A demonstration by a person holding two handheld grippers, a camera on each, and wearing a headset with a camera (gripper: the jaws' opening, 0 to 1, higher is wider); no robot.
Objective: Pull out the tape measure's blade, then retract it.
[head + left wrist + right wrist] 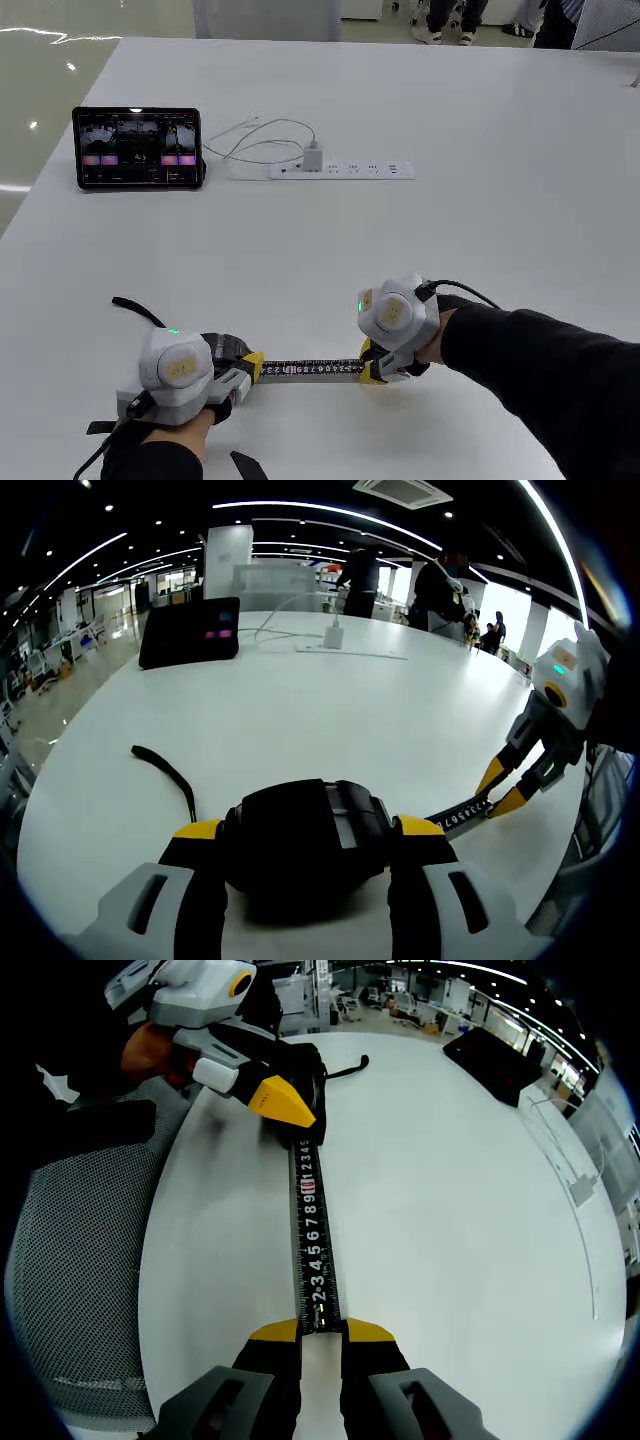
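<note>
White bench (420, 240); left claw (310, 828) clamps black tape measure (305, 855), right claw (322, 1330) seemingly pinches its numbered blade (312, 1230).

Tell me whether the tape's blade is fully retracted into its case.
No: in the right gripper view the blade runs out from the case to the right tool, its numbers showing.

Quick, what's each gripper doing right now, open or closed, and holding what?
Left gripper: closed on the tape case.
Right gripper: closed on the blade tip.
</note>
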